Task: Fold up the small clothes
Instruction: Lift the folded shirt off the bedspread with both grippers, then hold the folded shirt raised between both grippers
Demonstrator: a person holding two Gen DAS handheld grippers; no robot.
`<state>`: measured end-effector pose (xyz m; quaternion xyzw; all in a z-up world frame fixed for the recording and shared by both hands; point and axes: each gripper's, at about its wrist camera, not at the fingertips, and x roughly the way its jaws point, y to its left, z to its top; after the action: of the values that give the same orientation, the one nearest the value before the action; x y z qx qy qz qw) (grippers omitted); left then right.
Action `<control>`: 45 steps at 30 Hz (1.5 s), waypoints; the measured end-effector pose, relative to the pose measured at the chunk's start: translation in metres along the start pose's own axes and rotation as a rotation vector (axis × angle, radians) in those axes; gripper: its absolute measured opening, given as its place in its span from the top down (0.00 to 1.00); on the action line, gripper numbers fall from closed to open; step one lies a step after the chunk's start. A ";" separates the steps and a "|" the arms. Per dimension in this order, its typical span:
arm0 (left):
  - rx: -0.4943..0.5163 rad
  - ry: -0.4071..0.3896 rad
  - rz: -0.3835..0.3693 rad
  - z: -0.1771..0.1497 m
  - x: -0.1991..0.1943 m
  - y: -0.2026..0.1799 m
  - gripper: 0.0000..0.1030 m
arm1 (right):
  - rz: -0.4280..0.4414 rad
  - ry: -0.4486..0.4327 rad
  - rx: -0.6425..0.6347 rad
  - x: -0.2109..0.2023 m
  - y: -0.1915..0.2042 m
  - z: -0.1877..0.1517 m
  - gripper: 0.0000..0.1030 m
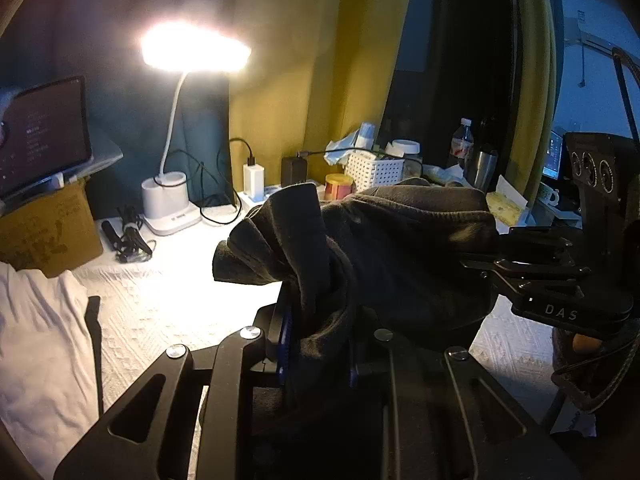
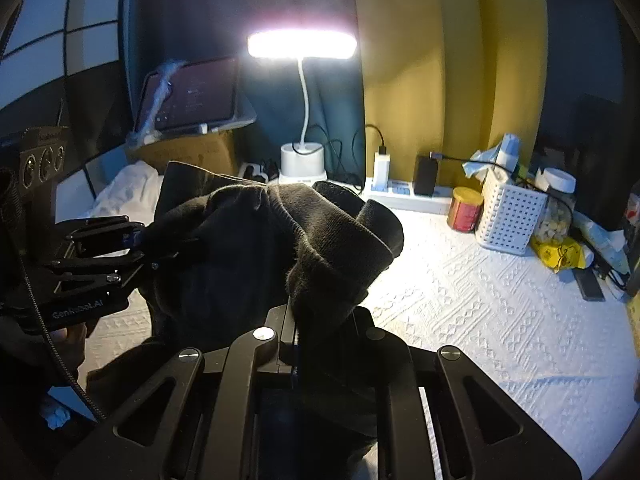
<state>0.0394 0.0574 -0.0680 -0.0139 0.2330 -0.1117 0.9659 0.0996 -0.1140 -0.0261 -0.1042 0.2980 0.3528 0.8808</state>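
A dark knit garment (image 1: 400,248) hung in the air above the white textured cloth (image 2: 500,320) on the table, pinched at 2 points. The left gripper (image 1: 316,344) had its jaws nearly closed on a bunched edge, and the right gripper (image 2: 294,320) was clamped the same way on a ribbed hem. Thick folds packed into either narrow bite could slip free, dropping 1 side. The fabric sagged between the 2 tools, spilling over both sets of fingers, well clear of the lit desk lamp (image 2: 302,44).

A lit desk lamp (image 2: 302,44) brightens yellow, perhaps teal, curtains (image 2: 452,60).
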 end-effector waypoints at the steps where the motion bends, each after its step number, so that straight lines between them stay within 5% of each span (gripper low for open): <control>1: 0.003 -0.006 0.001 0.000 -0.003 -0.001 0.82 | -0.002 -0.007 -0.003 -0.004 0.002 0.001 0.86; 45: 0.102 -0.296 0.054 0.032 -0.116 -0.029 0.82 | -0.015 -0.331 -0.154 -0.148 0.068 0.046 0.87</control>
<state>-0.0526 0.0545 0.0146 0.0249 0.0826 -0.0942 0.9918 -0.0108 -0.1292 0.1006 -0.1143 0.1204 0.3805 0.9098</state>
